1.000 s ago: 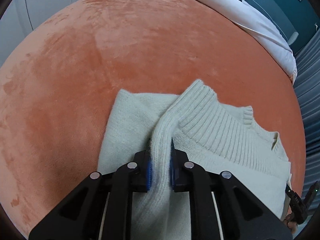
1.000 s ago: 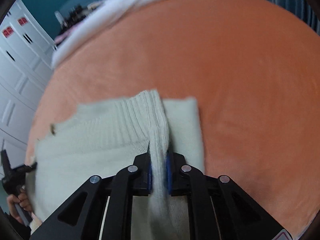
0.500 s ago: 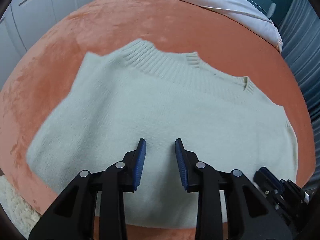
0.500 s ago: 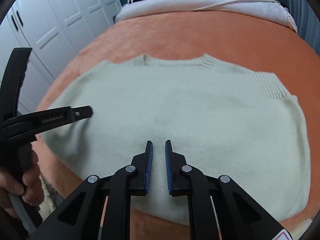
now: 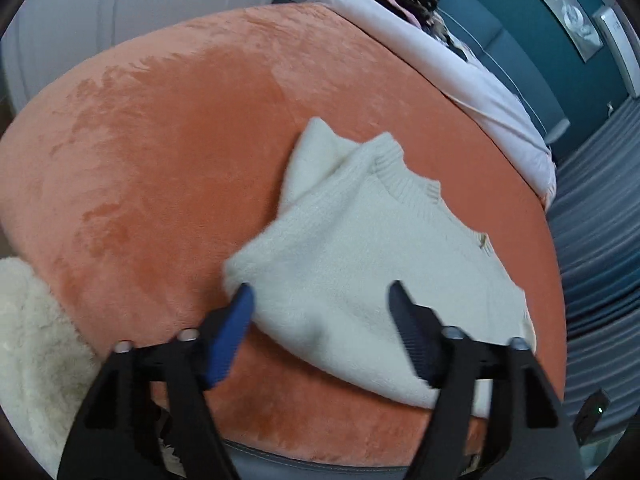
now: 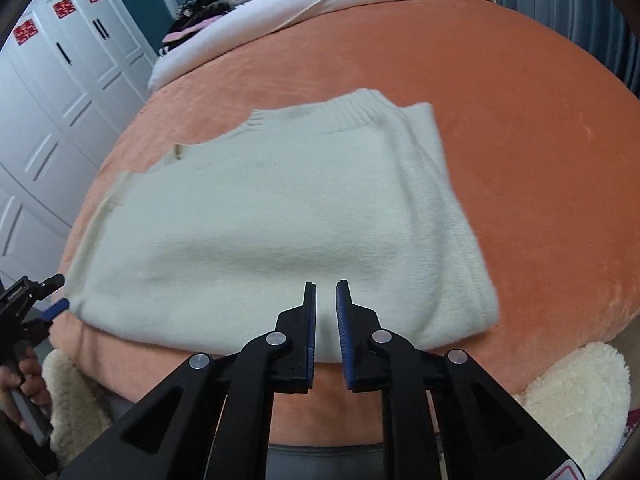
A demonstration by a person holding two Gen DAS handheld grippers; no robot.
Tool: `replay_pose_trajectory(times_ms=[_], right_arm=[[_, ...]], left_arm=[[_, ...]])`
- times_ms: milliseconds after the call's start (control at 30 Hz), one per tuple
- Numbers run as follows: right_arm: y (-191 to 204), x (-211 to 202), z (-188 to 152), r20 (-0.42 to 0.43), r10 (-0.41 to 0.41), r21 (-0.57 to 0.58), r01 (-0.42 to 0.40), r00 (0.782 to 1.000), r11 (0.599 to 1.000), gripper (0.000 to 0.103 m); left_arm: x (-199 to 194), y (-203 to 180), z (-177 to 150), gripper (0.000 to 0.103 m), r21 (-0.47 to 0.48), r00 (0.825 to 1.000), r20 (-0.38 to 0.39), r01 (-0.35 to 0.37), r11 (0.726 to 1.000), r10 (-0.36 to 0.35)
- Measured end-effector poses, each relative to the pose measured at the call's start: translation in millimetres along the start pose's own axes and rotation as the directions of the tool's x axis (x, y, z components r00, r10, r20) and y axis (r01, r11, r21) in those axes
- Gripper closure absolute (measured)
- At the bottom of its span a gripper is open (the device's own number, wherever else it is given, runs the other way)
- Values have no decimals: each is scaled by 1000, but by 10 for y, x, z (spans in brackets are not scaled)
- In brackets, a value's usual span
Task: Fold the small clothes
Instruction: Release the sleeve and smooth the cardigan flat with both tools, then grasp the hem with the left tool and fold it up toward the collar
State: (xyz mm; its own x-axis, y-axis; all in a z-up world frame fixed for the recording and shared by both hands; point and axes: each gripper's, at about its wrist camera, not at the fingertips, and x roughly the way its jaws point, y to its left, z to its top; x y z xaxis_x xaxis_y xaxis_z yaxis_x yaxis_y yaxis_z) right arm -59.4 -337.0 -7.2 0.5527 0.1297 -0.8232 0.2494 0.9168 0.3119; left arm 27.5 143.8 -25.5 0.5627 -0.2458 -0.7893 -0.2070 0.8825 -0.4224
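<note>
A cream knit sweater (image 6: 272, 216) lies folded on the orange plush surface (image 6: 520, 128), ribbed edge away from me. It also shows in the left wrist view (image 5: 360, 264). My left gripper (image 5: 322, 300) is wide open, its jaws straddling the sweater's near left corner, with the blue pad (image 5: 234, 328) beside the corner. It also shows in the right wrist view (image 6: 38, 308) at the sweater's left end. My right gripper (image 6: 325, 292) is slightly open and empty, just above the sweater's near edge.
White bedding (image 6: 320, 4) with dark clothes (image 6: 208, 4) lies beyond the orange surface. White wardrobe doors (image 6: 48, 92) stand at left. Fluffy cream rug (image 6: 576, 392) lies below the near edge. Grey curtains (image 5: 592, 240) hang at right.
Both grippers let go of the sweater fold and drew back toward me. The left jaws then opened wide and moved to the sweater's left corner; the right stays at the near edge.
</note>
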Motion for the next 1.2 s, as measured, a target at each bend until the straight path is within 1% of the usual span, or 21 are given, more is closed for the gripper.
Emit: replay_pose_trajectory(times_ms=[67,100,133,167,233,267,367,433,467,533,567,600,633,700,767,833,900,1000,1067,1133,1200], right_arm=[[257,-40,10,1,48,-43,-48,999,998,89],[387,-23,36,-4,73,-56,-73,997,996,89],[521,3,70,-15,108,-66,-109,994,992,89],[689,59,145,-23,131,-77,-133,991,988,89],[1009,175,266,-23,138,-118,-139,990,983,91],[1167,255,331,-25,139,-141,-141,990,980,92],[1526,606,420,-102,125,-180,-142,987,973,92],[1582,979,382,-164,59,-199,-91,985,976,94],[1567,1070,338,-149,51,-208,-82,988,975,100],[1533,1078,264,-109,58,-235,-83,992,968,100],[1519,1073,260,-109,64,-227,-87,992,970,100],[1502,1057,265,-116,73,-210,-96,991,973,100],[1456,1045,278,-124,86,-199,-110,989,974,100],[1364,981,297,-132,132,-158,-152,982,976,100],[1287,887,350,-123,173,-103,-186,977,977,98],[1162,666,346,-76,165,-89,-172,983,981,88],[939,375,304,-14,160,-80,-160,987,984,87],[410,-51,195,52,131,-6,-131,990,991,87],[13,-305,82,80,90,54,-95,993,994,87],[-355,-478,-49,90,44,119,-55,995,991,84],[-643,-560,-170,95,11,180,-28,995,983,84]], left_arm=[[-9,111,3,17,-28,997,34,-61,998,62],[55,201,14,17,-66,997,12,-81,995,82],[122,290,17,17,-114,997,-18,-78,990,76],[205,397,9,17,-187,998,-47,-45,981,37],[347,552,-15,17,-299,996,-81,1,954,-26],[394,577,-19,17,-323,996,-80,3,946,-30],[453,498,26,15,-303,998,-53,14,953,-32],[498,444,54,19,-289,997,-69,8,957,-29],[521,413,78,22,-283,997,-74,3,959,-25],[544,378,132,58,-263,994,-83,52,963,-76],[555,345,156,69,-260,990,-107,60,964,-91],[496,321,168,77,-259,992,-92,61,964,-87],[412,249,197,82,-240,992,-71,84,967,-104],[138,-84,267,86,-127,992,-12,125,984,-128],[-171,-538,309,86,-2,981,32,192,981,-192],[-441,-1053,303,86,124,963,44,257,958,-264],[-633,-1545,227,86,237,943,39,314,920,-332],[-712,-2198,-29,86,367,912,-19,387,846,-409],[-586,-2549,-303,86,422,902,-101,421,803,-419],[-310,-2787,-637,85,456,901,-208,434,777,-381],[150,-2902,-1065,84,511,908,-317,406,757,-274]])
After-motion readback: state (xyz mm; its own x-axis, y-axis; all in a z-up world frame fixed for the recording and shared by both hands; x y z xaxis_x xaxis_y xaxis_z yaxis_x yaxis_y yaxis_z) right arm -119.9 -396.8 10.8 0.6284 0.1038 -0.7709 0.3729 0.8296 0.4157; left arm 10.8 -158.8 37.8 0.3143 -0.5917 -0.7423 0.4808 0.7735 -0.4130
